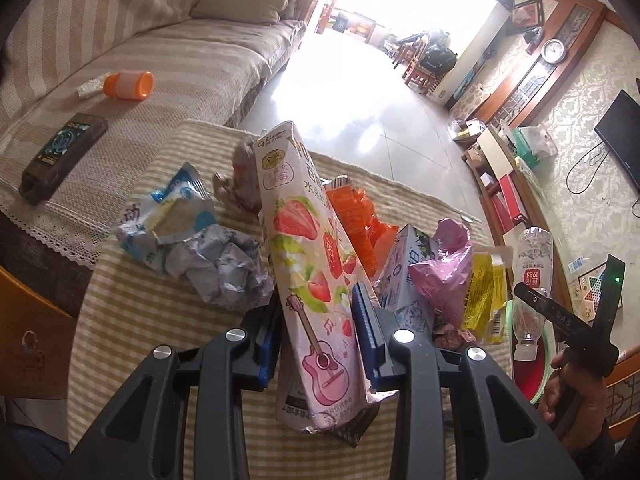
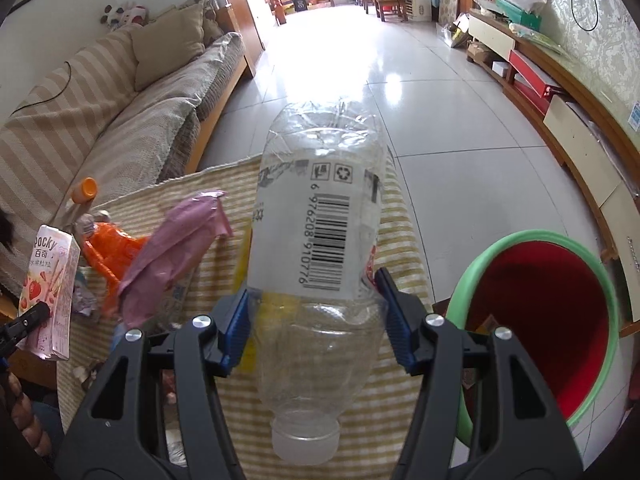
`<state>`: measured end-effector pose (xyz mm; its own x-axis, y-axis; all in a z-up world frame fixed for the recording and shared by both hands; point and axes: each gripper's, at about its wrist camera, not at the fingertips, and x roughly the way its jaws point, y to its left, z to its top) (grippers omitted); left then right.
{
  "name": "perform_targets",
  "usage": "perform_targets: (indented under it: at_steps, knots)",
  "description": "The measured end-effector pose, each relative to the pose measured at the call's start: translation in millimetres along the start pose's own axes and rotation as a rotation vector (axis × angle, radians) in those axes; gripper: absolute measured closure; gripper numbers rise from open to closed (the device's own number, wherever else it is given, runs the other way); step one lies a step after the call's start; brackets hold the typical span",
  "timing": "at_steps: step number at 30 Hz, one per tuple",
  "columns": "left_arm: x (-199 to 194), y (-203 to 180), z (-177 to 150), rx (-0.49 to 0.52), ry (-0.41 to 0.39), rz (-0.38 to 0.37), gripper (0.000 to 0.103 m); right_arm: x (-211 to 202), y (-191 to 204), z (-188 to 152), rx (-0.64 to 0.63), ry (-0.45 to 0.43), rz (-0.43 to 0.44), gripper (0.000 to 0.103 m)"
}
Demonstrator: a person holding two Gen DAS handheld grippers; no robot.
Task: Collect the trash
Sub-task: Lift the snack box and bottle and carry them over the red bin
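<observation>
Left gripper [image 1: 320,332]: fingers clamped on the Pocky box [image 1: 308,264], held tilted above the bench [image 1: 132,320] litter. Right gripper [image 2: 316,320]: fingers closed on the bottle [image 2: 320,248] below its label, cap toward the camera, just left of the bin [image 2: 600,272].

We're in a home, a lived-in living room. A long sofa [image 2: 120,120] under striped beige covers runs down the left, cushions [image 2: 168,46] propped against its back and soft toys [image 2: 124,14] perched on top. Glossy pale floor tiles [image 2: 440,100] stretch toward a bright far room with wooden chairs [image 2: 390,4]. Along the patterned wallpaper sits a low wooden cabinet [image 2: 560,92], a wall clock [image 1: 554,51] and a flat television [image 1: 622,136].
</observation>
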<state>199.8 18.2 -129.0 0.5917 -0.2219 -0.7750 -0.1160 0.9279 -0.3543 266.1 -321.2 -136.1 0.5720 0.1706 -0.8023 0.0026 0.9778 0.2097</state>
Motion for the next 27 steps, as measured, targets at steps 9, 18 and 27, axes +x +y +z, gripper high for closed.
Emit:
perform_targets:
  at_steps: [9,18,27]
  knots:
    - [-45.9,-9.3,-10.4,0.028,-0.061,-0.007,0.072,-54.7,21.7,-8.0,-0.02,-0.059,0.066,0.047]
    - [-87.3,-22.8,-22.2,0.109,-0.113,-0.011,0.072,-103.1,34.0,-23.6,-0.028,-0.1,0.108,0.047]
    - [-112.3,-41.1,-31.8,0.163,-0.128,-0.014,0.073,-130.3,44.4,-40.6,-0.034,-0.116,0.15,0.047]
